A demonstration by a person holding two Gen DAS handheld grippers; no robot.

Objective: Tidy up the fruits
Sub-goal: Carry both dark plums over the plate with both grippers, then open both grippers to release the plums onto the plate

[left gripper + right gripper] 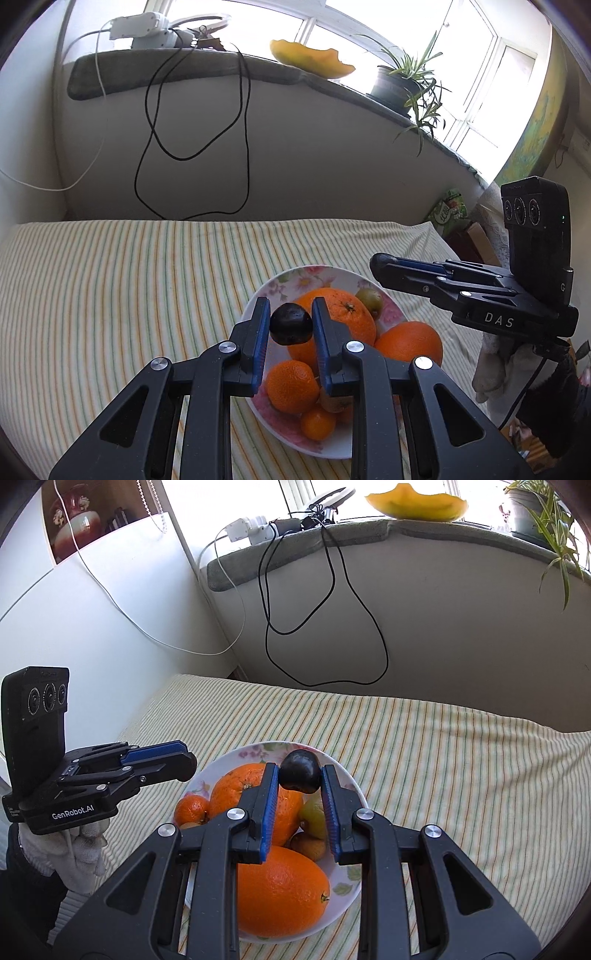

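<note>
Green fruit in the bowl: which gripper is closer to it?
Right. The right gripper, holding a dark fruit, hangs just above the green fruit. The left gripper, holding another dark fruit, is over the bowl's other side, beyond the big orange.

Striped bed (461, 760) lies open left, right and beyond the full fruit bowl (349, 775). Cables (332, 627) dangle down the wall behind. Both tongs crowd above the bowl.

plate (352, 794): white — pink floral print
oranges (280, 893): bright orange
plum (300, 770): near-black
cloth (110, 295): cream — green, orange stripes
</note>
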